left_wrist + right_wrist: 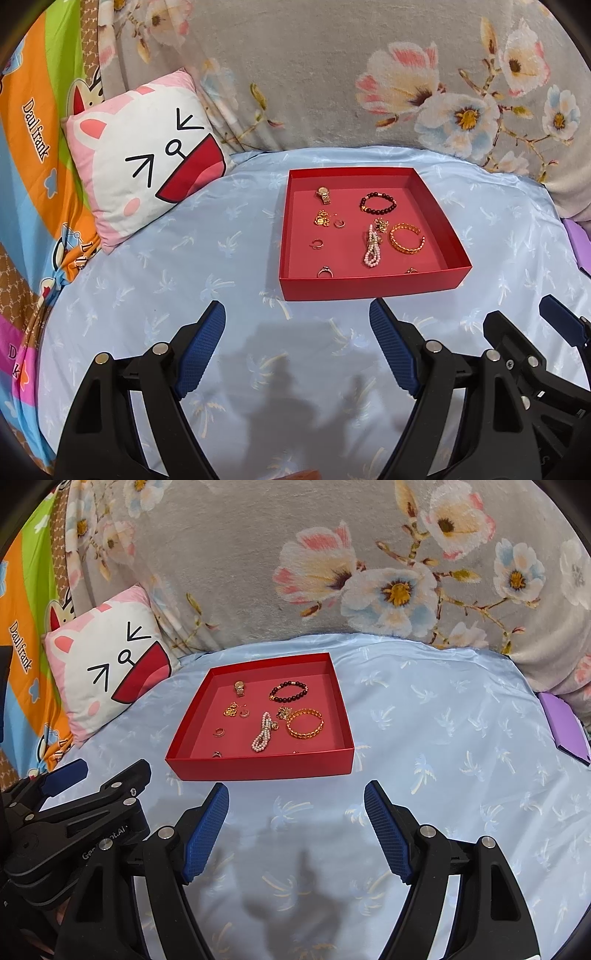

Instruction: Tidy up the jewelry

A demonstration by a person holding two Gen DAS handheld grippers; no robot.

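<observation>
Left gripper (297,314) and right gripper (296,795) at lower frame, fingers spread wide, holding nothing. Red tray (373,284) at centre frame on the blue bed sheet (166,258), carrying gold bangle (407,238), dark bead bracelet (378,204), pearl strand (372,251), rings.

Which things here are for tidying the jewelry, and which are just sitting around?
For the job:
red tray
gold watch
dark bead bracelet
gold bangle
pearl bracelet
rings, such as the stone ring
left gripper and right gripper, both open

Just lying about:
cat pillow
floral blanket
purple box
</observation>
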